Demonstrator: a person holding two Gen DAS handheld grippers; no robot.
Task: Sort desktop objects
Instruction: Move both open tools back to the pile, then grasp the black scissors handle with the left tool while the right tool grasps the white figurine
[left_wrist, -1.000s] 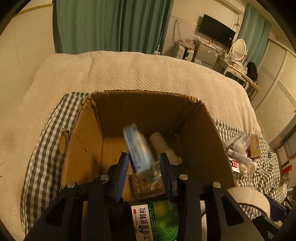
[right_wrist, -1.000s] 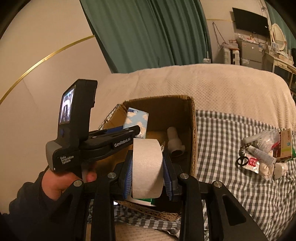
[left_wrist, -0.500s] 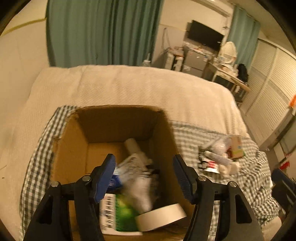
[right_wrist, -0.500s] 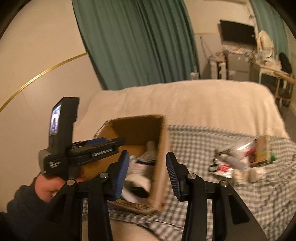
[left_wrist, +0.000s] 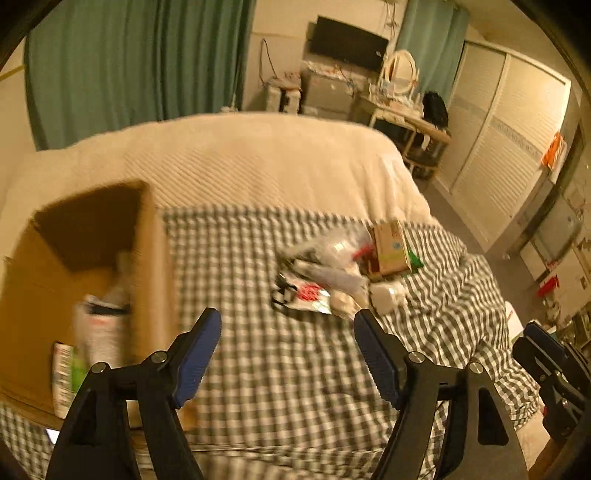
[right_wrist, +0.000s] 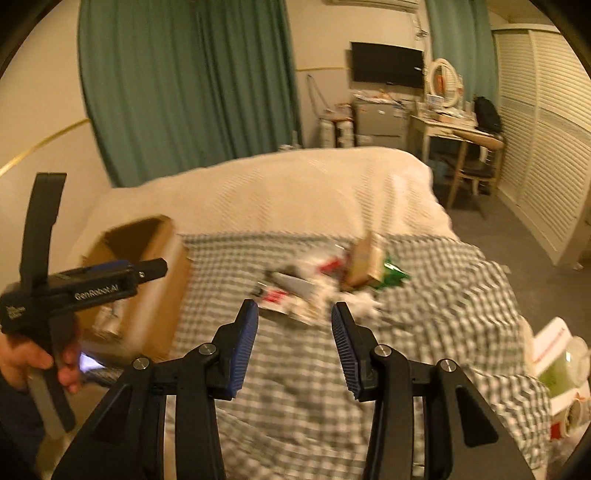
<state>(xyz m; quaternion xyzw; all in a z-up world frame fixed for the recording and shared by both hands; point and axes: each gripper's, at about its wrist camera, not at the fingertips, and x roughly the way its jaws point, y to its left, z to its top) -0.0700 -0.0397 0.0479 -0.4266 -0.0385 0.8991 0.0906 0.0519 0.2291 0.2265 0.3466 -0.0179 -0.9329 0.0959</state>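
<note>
A brown cardboard box stands on the checked cloth at the left, with several packets inside; it also shows in the right wrist view. A blurred pile of small items, with a brown carton, lies on the cloth; the same pile shows in the right wrist view. My left gripper is open and empty, right of the box and short of the pile. My right gripper is open and empty, just short of the pile. The left tool shows beside the box.
The checked cloth covers a bed with a cream blanket. A bag with packets sits at the bed's right edge. Green curtains, a desk, a chair and louvred doors stand beyond the bed.
Both grippers let go over the box: the blue packet and the white roll dropped in. Both have opened wide and swung right, away from the box toward the pile.
</note>
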